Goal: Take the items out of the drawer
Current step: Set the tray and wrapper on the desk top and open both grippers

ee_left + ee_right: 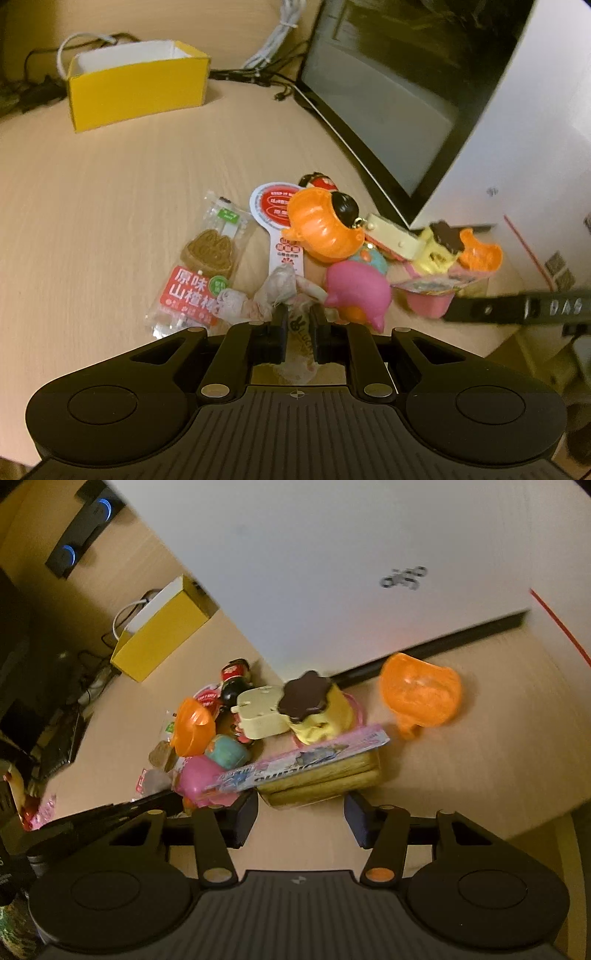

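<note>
Pale wood grain fills both views: the bench (110, 177) carries everything, and a big white box (314, 554) with a dark open side looms over the heap; I cannot tell whether that is the drawer. Only my left camera looks into its shadowed inside, where nothing can be made out. The yellow box (136, 92) stands well apart at the back, its contents hidden by its wall.

My right jaws (301, 818) are spread wide, and a packet of wafers (325, 779) with a pink label lies just beyond them, not gripped. Only this view shows it whole; from the left a pink tub (430, 297) and motion blur hide it.

My left jaws (298, 321) are nearly closed, pinching a thin clear wrapper (299, 332) with a rabbit print, most of it hidden between the pads. Beside it lie a pink toy (358, 291), an orange shell (317, 225), and a snack packet (201, 269). A second orange shell (421, 694) sits apart, blurred.
</note>
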`<control>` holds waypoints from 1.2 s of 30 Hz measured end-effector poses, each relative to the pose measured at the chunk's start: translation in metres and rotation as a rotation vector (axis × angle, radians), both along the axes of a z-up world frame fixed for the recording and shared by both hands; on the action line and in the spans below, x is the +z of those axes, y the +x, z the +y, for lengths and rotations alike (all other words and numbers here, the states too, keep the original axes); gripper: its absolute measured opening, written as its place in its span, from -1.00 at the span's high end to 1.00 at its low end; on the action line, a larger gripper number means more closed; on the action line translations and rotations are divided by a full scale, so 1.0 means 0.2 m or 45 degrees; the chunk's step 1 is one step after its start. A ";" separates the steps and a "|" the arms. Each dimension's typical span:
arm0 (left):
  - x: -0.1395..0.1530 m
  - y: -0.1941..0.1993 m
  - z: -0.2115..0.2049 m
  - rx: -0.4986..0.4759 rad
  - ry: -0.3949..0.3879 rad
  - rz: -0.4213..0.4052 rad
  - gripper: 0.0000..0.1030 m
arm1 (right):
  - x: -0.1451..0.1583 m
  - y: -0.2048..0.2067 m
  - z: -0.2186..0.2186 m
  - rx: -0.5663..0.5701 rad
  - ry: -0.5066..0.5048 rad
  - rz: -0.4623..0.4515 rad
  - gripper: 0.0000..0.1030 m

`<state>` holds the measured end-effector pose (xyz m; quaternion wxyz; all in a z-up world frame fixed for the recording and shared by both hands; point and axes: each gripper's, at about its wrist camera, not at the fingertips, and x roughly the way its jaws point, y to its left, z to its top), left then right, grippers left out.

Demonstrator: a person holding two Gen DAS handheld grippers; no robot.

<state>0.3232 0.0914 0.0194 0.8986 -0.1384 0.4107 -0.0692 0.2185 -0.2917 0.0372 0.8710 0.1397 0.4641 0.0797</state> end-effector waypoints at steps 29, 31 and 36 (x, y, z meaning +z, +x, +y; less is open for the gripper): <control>0.12 -0.23 0.21 0.131 -0.034 -0.108 0.70 | 0.16 -0.33 0.27 0.502 -0.422 -0.297 -0.16; 0.09 -0.22 0.19 0.134 -0.007 -0.083 0.70 | 0.15 -0.33 0.35 0.564 -0.414 -0.312 -0.06; 0.03 -0.19 0.20 0.143 -0.008 -0.059 0.69 | 0.10 -0.31 0.60 0.732 -0.502 -0.392 0.01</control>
